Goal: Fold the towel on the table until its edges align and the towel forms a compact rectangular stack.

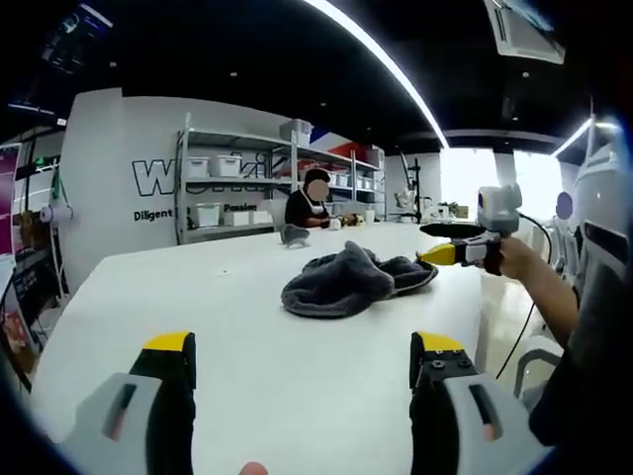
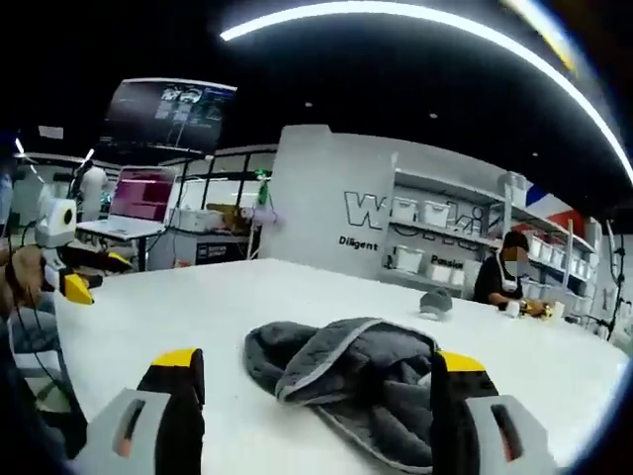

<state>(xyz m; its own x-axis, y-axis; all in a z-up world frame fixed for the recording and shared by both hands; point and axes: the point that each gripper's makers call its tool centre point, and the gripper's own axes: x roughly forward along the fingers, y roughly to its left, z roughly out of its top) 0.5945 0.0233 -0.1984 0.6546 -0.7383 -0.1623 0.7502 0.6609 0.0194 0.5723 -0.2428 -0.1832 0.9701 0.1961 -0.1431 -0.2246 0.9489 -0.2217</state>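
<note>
Towel (image 2: 346,381) lies crumpled on the desk (image 1: 247,327), just ahead of the open, empty right tongs (image 2: 316,386); left tongs (image 1: 302,371), also open, stand farther off.

The white rear wall (image 1: 119,148) bears large outlined dark lettering beginning with "W"; the rest runs behind the grey metal shelving rack (image 1: 237,188) and cannot be read. Below it, a smaller dark line starts "Diligent", and in the left gripper view a further word, apparently "Passion", shows through the shelves. In the right gripper view the same wall (image 2: 316,188) shows "W" and "Diligent". Screen text there is too small to read.
</note>
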